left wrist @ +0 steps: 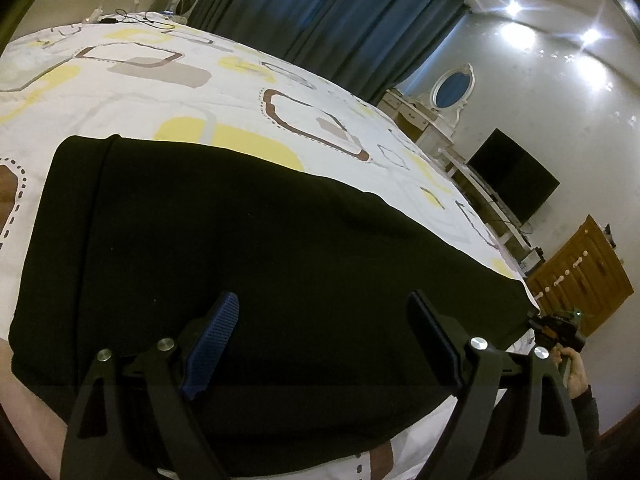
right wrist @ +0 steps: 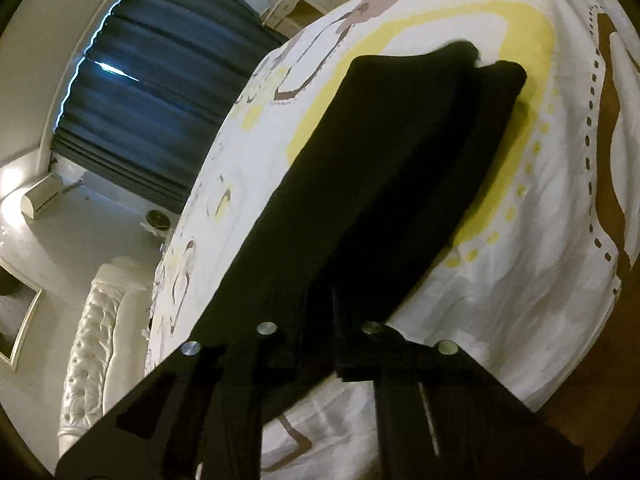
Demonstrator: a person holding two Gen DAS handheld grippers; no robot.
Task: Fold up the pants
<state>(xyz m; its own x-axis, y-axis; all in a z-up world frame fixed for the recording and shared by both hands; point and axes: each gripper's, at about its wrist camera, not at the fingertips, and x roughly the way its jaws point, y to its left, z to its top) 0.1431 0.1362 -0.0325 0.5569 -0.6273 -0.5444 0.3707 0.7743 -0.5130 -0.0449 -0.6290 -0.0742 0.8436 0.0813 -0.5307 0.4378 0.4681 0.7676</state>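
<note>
While spread: one pants [left wrist: 248,264] (black).

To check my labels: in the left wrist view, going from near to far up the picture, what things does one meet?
Left gripper with open jaws → black pants lying flat → patterned bedsheet → cables at the far edge of the bed → dark blue curtain.

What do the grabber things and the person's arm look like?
The left gripper has black angular arms with round silver bolts and ridged blue pads on its fingers. The right gripper is the same black frame with silver bolts. The person's right hand is bare, with a dark grey sleeve.
</note>
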